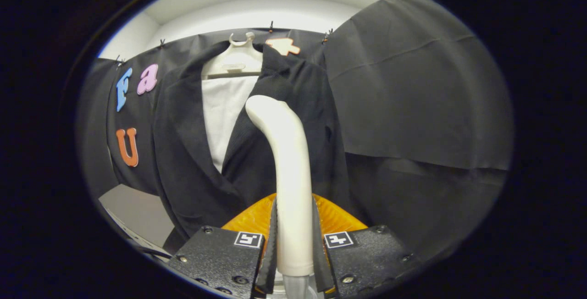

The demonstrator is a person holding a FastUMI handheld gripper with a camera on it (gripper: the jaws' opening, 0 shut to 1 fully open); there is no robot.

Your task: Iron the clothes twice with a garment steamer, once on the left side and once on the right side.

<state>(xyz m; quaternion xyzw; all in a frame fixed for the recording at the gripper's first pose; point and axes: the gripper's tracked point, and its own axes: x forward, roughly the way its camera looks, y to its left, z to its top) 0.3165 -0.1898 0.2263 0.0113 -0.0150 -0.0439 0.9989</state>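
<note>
Our gripper is clamped on the garment steamer, both fingers pressing the sides of its pale handle, which rises upright between them and bends at the top toward the clothes. We see square black-and-white marker tags on the two finger blocks and no readable brand or writing on the steamer. Just beyond it hangs the dark jacket, open over a white shirt, on a white hanger against the booth's black cloth wall.

gripper camera, close, facing hanging jacket
</note>
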